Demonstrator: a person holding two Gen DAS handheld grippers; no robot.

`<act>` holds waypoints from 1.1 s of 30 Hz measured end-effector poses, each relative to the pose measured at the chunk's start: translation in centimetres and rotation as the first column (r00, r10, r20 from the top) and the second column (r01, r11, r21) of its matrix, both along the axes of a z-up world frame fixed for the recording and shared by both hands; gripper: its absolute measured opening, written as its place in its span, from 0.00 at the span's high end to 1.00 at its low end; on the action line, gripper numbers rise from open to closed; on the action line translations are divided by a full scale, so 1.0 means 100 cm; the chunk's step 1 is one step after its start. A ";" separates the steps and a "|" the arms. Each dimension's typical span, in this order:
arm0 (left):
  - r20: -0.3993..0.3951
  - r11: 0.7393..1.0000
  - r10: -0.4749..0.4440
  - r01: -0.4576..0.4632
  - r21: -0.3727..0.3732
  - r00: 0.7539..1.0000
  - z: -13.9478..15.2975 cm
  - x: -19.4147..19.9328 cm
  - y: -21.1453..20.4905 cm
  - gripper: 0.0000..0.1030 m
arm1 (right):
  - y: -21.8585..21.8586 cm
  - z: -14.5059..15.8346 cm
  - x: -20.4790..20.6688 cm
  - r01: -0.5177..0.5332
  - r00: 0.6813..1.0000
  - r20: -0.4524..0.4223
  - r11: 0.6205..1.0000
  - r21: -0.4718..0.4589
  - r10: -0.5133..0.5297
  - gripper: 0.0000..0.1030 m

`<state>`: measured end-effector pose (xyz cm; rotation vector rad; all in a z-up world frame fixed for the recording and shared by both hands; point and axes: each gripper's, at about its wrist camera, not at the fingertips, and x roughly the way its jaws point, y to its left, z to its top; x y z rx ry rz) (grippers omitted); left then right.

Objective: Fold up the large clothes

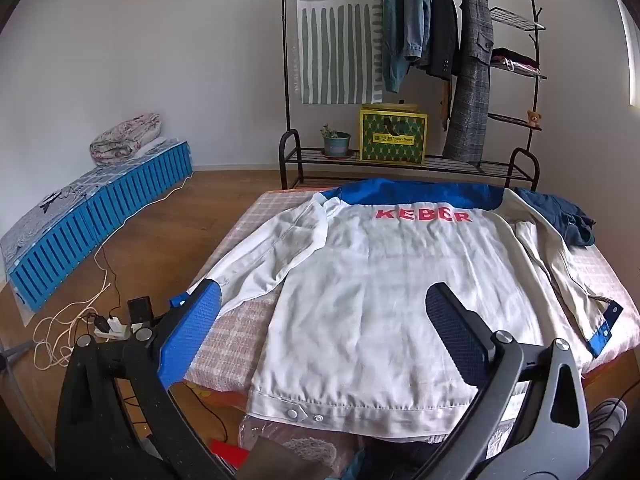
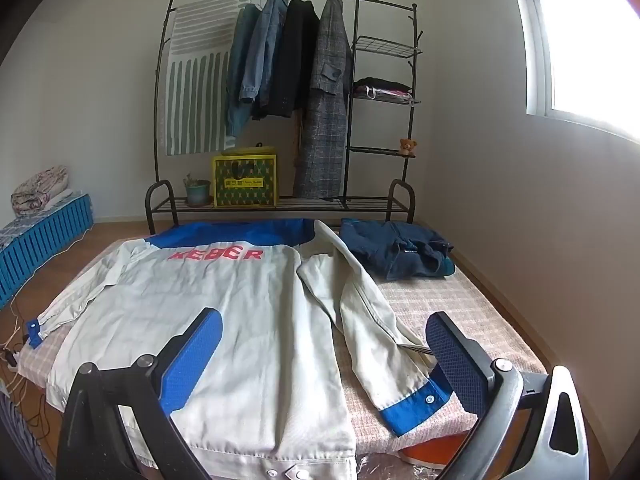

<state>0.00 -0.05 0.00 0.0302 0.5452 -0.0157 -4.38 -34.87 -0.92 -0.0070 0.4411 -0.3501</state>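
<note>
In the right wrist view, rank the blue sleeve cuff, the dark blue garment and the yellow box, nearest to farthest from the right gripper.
Measured from the right gripper:
1. Blue sleeve cuff, just inside its right finger.
2. Dark blue garment, far right on the table.
3. Yellow box, on the rack's bottom shelf.

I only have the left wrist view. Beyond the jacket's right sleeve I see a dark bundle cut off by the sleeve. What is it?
Observer: A dark blue garment, crumpled, lying on the table apart from the white jacket.
Operator: Where is the right gripper?
Observer: The right gripper hangs open above the jacket's lower half; its right finger is over the blue cuff of the right sleeve, nothing held.
Operator: Anything under that table edge?
Observer: Something orange shows below the near right edge; I cannot tell what it is.
Operator: Where does the light come from?
Observer: A bright window on the right wall.
</note>
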 end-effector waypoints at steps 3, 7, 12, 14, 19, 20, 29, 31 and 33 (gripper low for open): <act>0.012 1.000 -0.010 0.010 0.002 1.000 0.000 -0.002 0.000 0.00 | 0.000 0.000 0.001 0.001 1.000 -0.005 1.000 -0.002 -0.001 0.00; 0.008 1.000 0.016 -0.016 0.009 1.000 0.002 -0.002 -0.004 0.00 | 0.000 0.000 0.000 0.003 1.000 -0.005 1.000 -0.007 -0.003 0.00; 0.005 1.000 0.015 -0.015 0.009 1.000 0.001 0.000 -0.003 0.00 | 0.001 -0.002 -0.004 0.010 1.000 -0.005 1.000 -0.010 -0.010 0.00; 0.005 1.000 0.014 -0.014 0.011 1.000 0.001 0.001 -0.003 0.00 | -0.004 -0.004 0.001 0.012 1.000 -0.011 1.000 -0.001 -0.012 0.00; 0.017 1.000 0.013 -0.013 0.012 1.000 0.009 -0.002 -0.004 0.00 | -0.003 0.000 0.000 0.027 0.999 -0.016 1.000 -0.003 -0.027 0.00; 0.018 1.000 0.012 -0.012 0.013 1.000 0.010 -0.002 -0.004 0.00 | -0.003 -0.001 0.000 0.029 0.999 -0.018 1.000 -0.002 -0.029 0.00; 0.009 1.000 0.009 -0.009 0.008 1.000 0.015 -0.002 -0.005 0.00 | -0.001 0.001 0.001 0.048 0.999 -0.023 0.999 -0.013 -0.048 0.00; 0.009 1.000 0.008 -0.008 0.007 1.000 0.014 -0.002 -0.004 0.00 | -0.002 0.001 0.002 0.050 0.999 -0.021 0.999 -0.011 -0.050 0.00; 0.011 1.000 0.009 -0.009 0.006 1.000 0.014 -0.002 -0.004 0.00 | 0.000 0.000 0.001 0.051 0.998 -0.020 0.999 -0.013 -0.051 0.00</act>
